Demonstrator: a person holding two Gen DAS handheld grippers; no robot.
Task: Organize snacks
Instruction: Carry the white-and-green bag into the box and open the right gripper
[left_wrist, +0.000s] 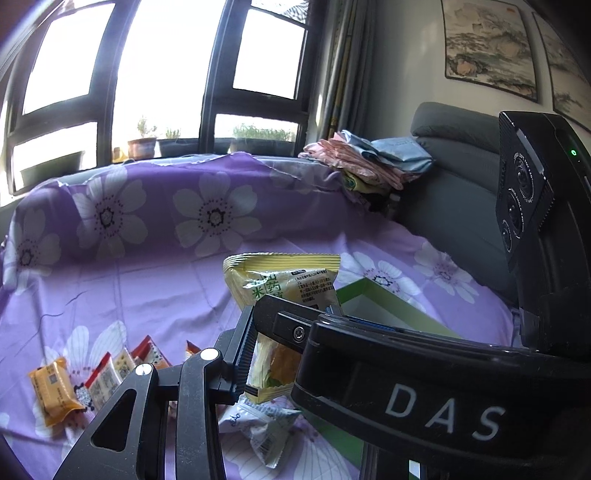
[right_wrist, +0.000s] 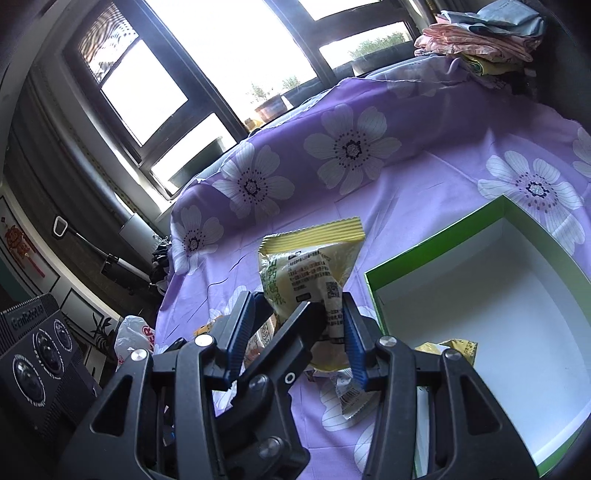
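Note:
A yellow snack packet (left_wrist: 284, 291) with green print is held upright above the purple flowered sheet; it also shows in the right wrist view (right_wrist: 314, 280). My left gripper (left_wrist: 273, 343) is shut on its lower part. My right gripper (right_wrist: 295, 328) stands around the same packet and the left gripper's finger, with a gap on its left side; its grip is unclear. A green box with a white inside (right_wrist: 517, 295) lies open to the right, with a yellow packet (right_wrist: 458, 349) at its near edge. Its rim shows in the left wrist view (left_wrist: 391, 299).
Several loose snack packets (left_wrist: 55, 387) lie on the sheet (left_wrist: 155, 288) at the left. A pale packet (left_wrist: 258, 428) lies below the grippers. Folded clothes (left_wrist: 369, 158) sit on the grey sofa back (left_wrist: 454, 192). A white plastic bag (right_wrist: 133, 336) lies at the sheet's left edge.

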